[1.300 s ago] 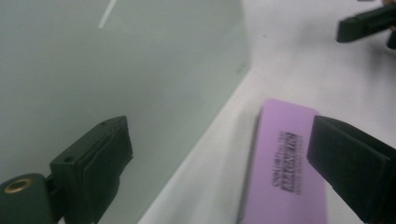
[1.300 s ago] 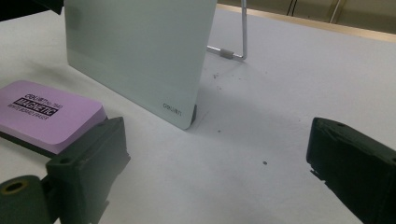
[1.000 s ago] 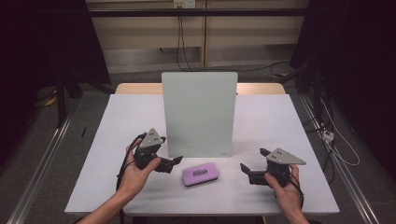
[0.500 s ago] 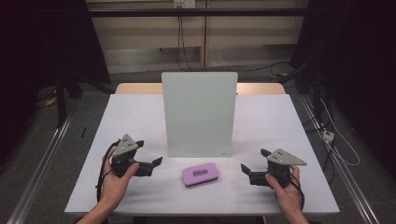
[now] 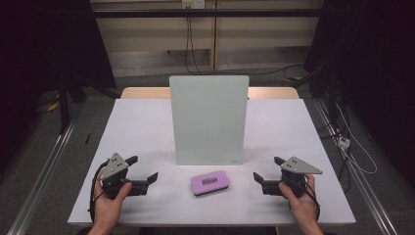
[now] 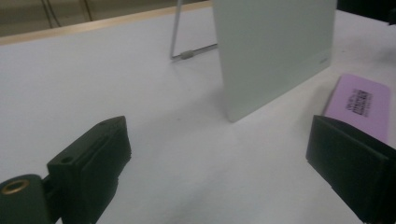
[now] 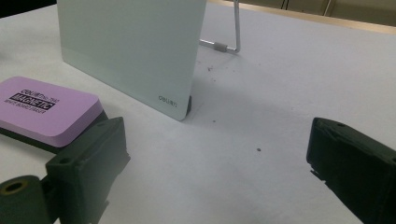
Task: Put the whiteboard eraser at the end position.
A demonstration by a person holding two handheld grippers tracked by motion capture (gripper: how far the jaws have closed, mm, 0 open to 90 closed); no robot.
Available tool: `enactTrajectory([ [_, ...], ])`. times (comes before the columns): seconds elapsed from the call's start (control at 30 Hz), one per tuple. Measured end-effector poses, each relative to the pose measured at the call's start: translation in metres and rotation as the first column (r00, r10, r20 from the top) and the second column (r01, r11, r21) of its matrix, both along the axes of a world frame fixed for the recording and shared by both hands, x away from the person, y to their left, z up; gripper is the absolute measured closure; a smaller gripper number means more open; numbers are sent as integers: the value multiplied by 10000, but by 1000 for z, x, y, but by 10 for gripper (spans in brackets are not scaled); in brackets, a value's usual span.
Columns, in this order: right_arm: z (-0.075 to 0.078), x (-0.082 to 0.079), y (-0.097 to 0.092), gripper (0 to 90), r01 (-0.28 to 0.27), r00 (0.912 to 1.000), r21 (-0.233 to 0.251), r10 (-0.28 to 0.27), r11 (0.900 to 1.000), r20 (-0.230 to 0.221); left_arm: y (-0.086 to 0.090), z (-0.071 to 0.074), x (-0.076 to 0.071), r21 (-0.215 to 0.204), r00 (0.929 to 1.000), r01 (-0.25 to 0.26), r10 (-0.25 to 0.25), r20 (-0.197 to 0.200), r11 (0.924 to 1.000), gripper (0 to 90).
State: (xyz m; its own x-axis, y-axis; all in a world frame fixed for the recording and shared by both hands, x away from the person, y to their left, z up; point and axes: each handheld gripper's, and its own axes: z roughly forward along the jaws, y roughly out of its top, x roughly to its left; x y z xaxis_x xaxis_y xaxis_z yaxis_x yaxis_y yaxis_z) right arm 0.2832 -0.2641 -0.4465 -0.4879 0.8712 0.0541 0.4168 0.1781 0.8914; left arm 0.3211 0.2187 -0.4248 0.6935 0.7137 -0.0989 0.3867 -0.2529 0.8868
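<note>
On the white counter (image 5: 147, 127) stood a pale green-white board (image 5: 209, 120), propped upright near the middle on a thin metal wire stand (image 7: 229, 35) visible behind it in both gripper views. Small grey lettering reading "deli" sat at the board's lower corner in the right gripper view. Just in front of the board, apart from it, a flat purple eraser (image 5: 210, 182) with a dark base lay on the counter. Its top carried a black label; in the right gripper view the words "MAGNETIC" and "WHITE BOARD ERASER" could be read, with a smaller line above that began "DELI" and was otherwise too blurred to make out. In the left gripper view the label looked like a dark printed block, unreadable.

A hand held the left gripper (image 5: 145, 169) at the near left of the counter, jaws spread wide with nothing between them, pointing toward the eraser but well apart from it. Another hand held the right gripper (image 5: 266, 169) at the near right, jaws likewise parted and empty, aimed toward the eraser from the other side.
</note>
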Motion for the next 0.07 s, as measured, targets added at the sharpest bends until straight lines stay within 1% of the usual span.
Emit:
enactTrajectory([
  [0.03,0,0,0,51,19,10000,7,-19,10000,-8,0,0,1,15,10000,18,-18,-20,10000,62],
  [0.07,0,0,0,51,-3,10000,1,3,10000,-48,0,0,2,38,10000,-94,94,14,9999,62],
])
